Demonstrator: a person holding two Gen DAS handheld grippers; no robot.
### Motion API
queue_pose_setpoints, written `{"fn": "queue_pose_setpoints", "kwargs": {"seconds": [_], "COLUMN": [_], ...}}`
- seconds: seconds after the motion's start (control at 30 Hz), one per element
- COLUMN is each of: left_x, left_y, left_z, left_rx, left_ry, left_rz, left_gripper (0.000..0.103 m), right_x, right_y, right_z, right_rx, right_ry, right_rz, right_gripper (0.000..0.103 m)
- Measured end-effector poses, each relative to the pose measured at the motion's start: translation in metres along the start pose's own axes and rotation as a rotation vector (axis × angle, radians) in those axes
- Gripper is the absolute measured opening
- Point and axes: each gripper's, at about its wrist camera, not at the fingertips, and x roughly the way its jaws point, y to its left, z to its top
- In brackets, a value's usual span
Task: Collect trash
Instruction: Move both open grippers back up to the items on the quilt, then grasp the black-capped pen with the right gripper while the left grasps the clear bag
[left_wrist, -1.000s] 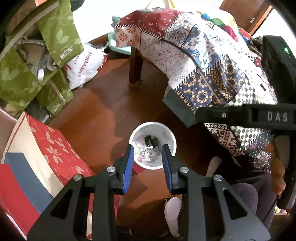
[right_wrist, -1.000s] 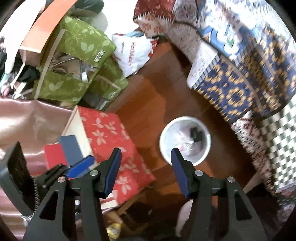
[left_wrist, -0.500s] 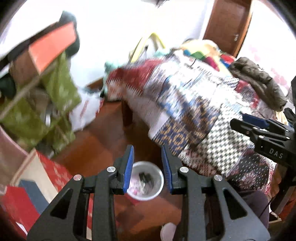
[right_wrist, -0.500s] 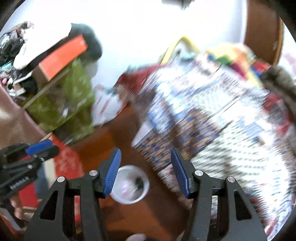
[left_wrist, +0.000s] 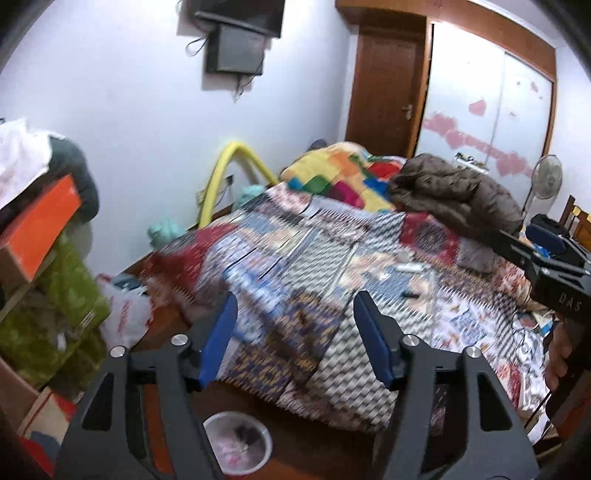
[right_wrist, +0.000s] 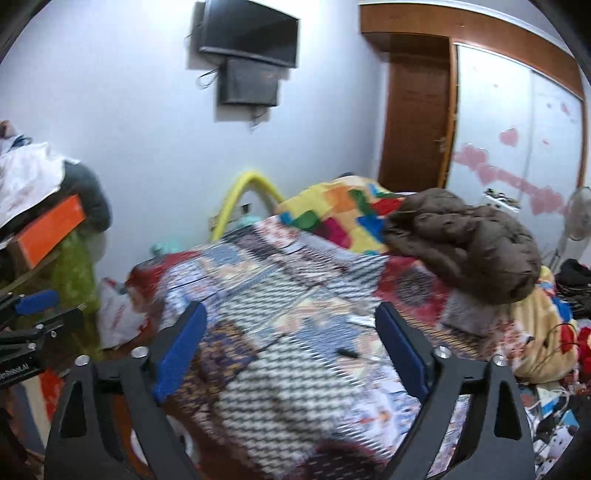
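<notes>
Bin on floor — bed just behind, jacket atop.

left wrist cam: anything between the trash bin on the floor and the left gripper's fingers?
Nothing. In the left wrist view the trash bin sits on the floor below the empty left gripper; the gap shows only floor and bedspread.

The left gripper has just been opening — nothing between its jaws — over the quilted bed. The white bin sits on the floor below; the right gripper shows at right.

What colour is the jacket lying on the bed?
Brown; the jacket shows best in the right wrist view.
</notes>
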Motion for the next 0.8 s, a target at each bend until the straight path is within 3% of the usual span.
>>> {"fn": "queue_pose_setpoints", "kwargs": {"seconds": [0.23,0.43,0.6,0.8], "left_x": [0.053,0.129,0.202,0.272], "left_y": [-0.066,-0.118,-0.141,-0.145], "left_z": [0.021,0.026,0.023,0.008], "left_rx": [0.076,0.141,0.142,0.148], "left_ry": [0.002,0.079,0.164,0.263], "left_rz": [-0.071,-0.128,-0.153,-0.178], "left_gripper": [0.082,0.082,0.082,0.082], "right_x": [0.033,0.067,0.112,0.167], "right_y": [-0.073,-0.118,-0.145,-0.142], "right_z": [-0.006,-0.024,-0.047,-0.081], "right_rx": [0.023,0.021,0.048,0.023], "right_ry": [0.072,0.137,0.225,0.344], "right_rz": [-0.069,-0.121,-0.05,0.058], "right_gripper": [0.094,0.094,0.094,0.086]}}
